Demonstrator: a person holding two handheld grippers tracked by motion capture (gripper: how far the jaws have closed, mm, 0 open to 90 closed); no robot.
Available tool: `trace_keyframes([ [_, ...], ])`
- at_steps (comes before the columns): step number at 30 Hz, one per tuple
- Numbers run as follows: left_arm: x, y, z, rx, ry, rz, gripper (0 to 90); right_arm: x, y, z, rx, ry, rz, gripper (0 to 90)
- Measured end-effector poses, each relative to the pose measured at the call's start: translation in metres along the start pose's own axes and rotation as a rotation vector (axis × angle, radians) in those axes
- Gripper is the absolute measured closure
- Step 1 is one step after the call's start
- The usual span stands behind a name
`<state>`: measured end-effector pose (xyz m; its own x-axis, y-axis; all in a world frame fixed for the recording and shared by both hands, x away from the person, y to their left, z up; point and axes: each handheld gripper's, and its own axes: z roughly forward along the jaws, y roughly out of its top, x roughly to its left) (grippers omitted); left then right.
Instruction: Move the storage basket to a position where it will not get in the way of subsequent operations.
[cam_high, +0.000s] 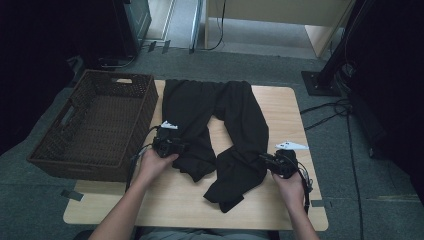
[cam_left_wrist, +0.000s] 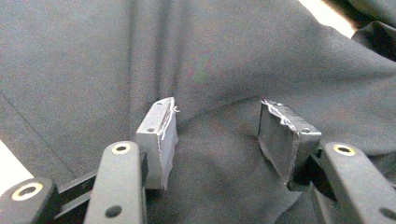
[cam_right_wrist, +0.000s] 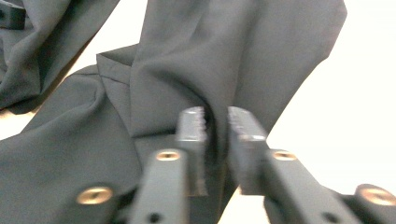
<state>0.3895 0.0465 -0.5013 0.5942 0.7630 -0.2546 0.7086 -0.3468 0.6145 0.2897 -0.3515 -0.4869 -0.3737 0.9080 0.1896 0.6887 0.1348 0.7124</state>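
Note:
Black trousers (cam_high: 210, 120) lie spread on the wooden table (cam_high: 282, 107), waist at the far side, both legs running toward me with their ends crumpled. My left gripper (cam_high: 175, 147) sits on the left leg. In the left gripper view the left gripper (cam_left_wrist: 219, 116) stands open, jaws wide apart and tips down on the dark cloth (cam_left_wrist: 210, 56). My right gripper (cam_high: 265, 160) is at the outer edge of the right leg. In the right gripper view the right gripper (cam_right_wrist: 217, 116) has its toothed jaws nearly together, with a raised fold of the trousers (cam_right_wrist: 187, 60) pinched between them.
A dark brown wicker basket (cam_high: 145, 115) stands at the table's left side, close to the left hand. Bare tabletop (cam_high: 165, 200) shows at the near edge. Cables (cam_high: 325, 112) and a black stand base (cam_high: 320, 82) lie on the floor to the right.

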Motion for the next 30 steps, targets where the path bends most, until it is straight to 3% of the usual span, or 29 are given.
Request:
trace_keyframes([
  [2,0.000,0.000,0.000,0.002,0.002,0.001,46.4,0.003,0.001,-0.001,-0.013,0.001,-0.007,69.0],
  [3,-0.001,0.000,0.000,0.004,0.004,0.004,46.4,0.012,0.004,-0.003,-0.052,0.005,-0.039,68.9],
  [4,-0.001,0.000,0.000,0.005,0.005,0.007,46.4,0.012,0.004,-0.003,-0.052,0.005,-0.039,68.9],
  [6,-0.002,0.001,-0.001,0.013,0.006,0.008,46.4,0.027,0.008,0.000,-0.075,0.029,-0.068,70.1],
  [10,-0.005,0.003,-0.007,0.000,0.007,0.011,46.3,0.037,0.008,0.010,-0.044,0.052,-0.090,68.8],
  [12,-0.008,0.004,-0.011,-0.022,-0.015,0.010,46.7,0.050,0.006,0.018,-0.012,0.090,-0.114,67.6],
  [14,-0.015,0.005,-0.014,-0.041,-0.077,0.016,46.9,0.058,0.002,0.026,0.023,0.099,-0.141,66.9],
  [16,-0.021,0.005,-0.013,-0.035,-0.085,0.038,46.8,0.061,-0.001,0.035,0.050,0.106,-0.153,64.7],
  [20,-0.029,0.004,-0.010,-0.024,-0.119,0.042,46.2,0.064,-0.003,0.049,0.080,0.087,-0.175,63.1],
  [21,-0.031,0.004,-0.009,-0.016,-0.118,0.047,45.4,0.064,-0.002,0.053,0.058,0.080,-0.190,63.2],
  [22,-0.033,0.002,-0.003,0.000,-0.100,0.066,45.3,0.065,-0.001,0.054,0.058,0.069,-0.191,63.2],
  [25,-0.028,0.001,0.007,0.015,-0.079,0.060,46.0,0.063,0.002,0.059,0.035,0.043,-0.222,62.4],
  [29,-0.020,0.003,0.012,-0.013,-0.069,0.049,49.2,0.054,0.004,0.063,0.008,0.035,-0.219,59.5],
  [30,-0.017,0.005,0.013,-0.020,-0.047,0.047,49.2,0.051,0.005,0.065,0.002,0.036,-0.210,58.9],
])
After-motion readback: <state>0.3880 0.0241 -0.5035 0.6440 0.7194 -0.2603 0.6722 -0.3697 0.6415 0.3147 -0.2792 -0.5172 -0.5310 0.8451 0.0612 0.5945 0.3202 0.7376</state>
